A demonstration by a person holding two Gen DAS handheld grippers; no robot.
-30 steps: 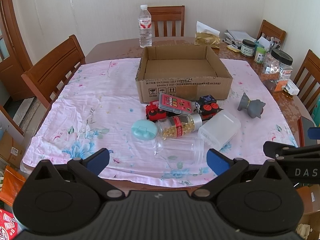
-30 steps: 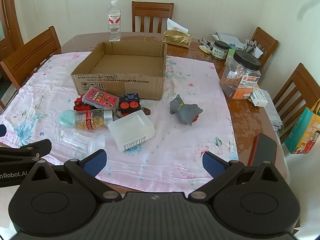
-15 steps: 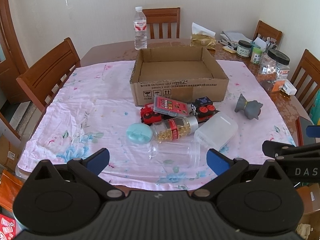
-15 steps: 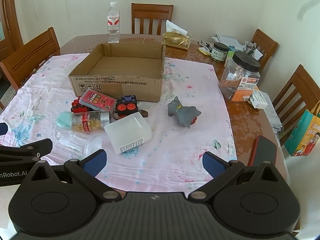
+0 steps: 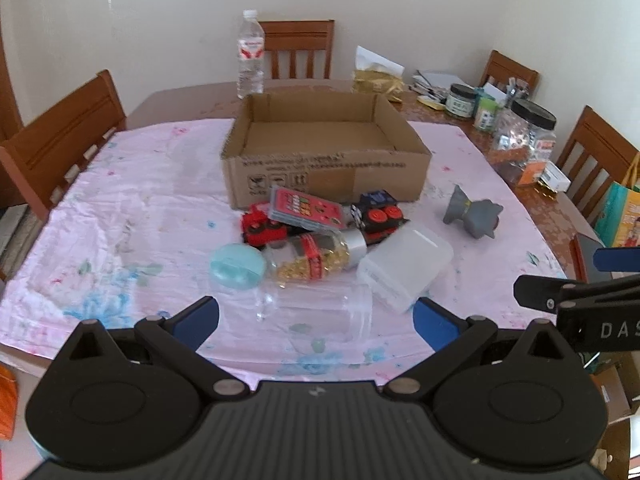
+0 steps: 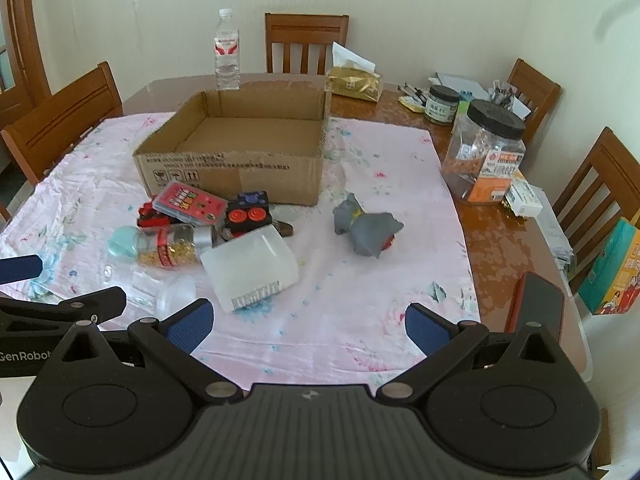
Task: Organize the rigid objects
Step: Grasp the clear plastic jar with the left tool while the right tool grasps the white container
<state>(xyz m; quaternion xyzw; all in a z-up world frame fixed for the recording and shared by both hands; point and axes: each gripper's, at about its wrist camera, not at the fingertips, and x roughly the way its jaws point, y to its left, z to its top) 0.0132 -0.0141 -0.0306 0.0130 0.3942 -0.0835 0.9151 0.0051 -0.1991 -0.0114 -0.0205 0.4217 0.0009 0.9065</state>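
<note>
An open, empty cardboard box (image 5: 326,160) (image 6: 236,160) stands mid-table on a pink floral cloth (image 5: 140,208). In front of it lies a pile: red toy vehicle (image 5: 260,226), red card case (image 5: 306,208), blue-and-red toy train (image 5: 378,212), capsule bottle (image 5: 316,258), teal round case (image 5: 238,266), clear cup on its side (image 5: 320,312), frosted plastic box (image 5: 404,266) (image 6: 250,270). A grey toy animal (image 5: 474,216) (image 6: 368,228) lies to the right. My left gripper (image 5: 316,320) is open just before the clear cup. My right gripper (image 6: 308,320) is open, empty, short of the frosted box.
A water bottle (image 5: 251,56), tissue pack (image 6: 354,80), jars (image 6: 484,156) and clutter sit at the table's far and right side. A dark red phone (image 6: 538,308) lies at the right edge. Wooden chairs (image 5: 60,140) surround the table. A bag (image 6: 616,268) stands at right.
Both grippers have moved forward toward the pile, which looks nearer and larger. Both stay open; nothing on the table has moved.
</note>
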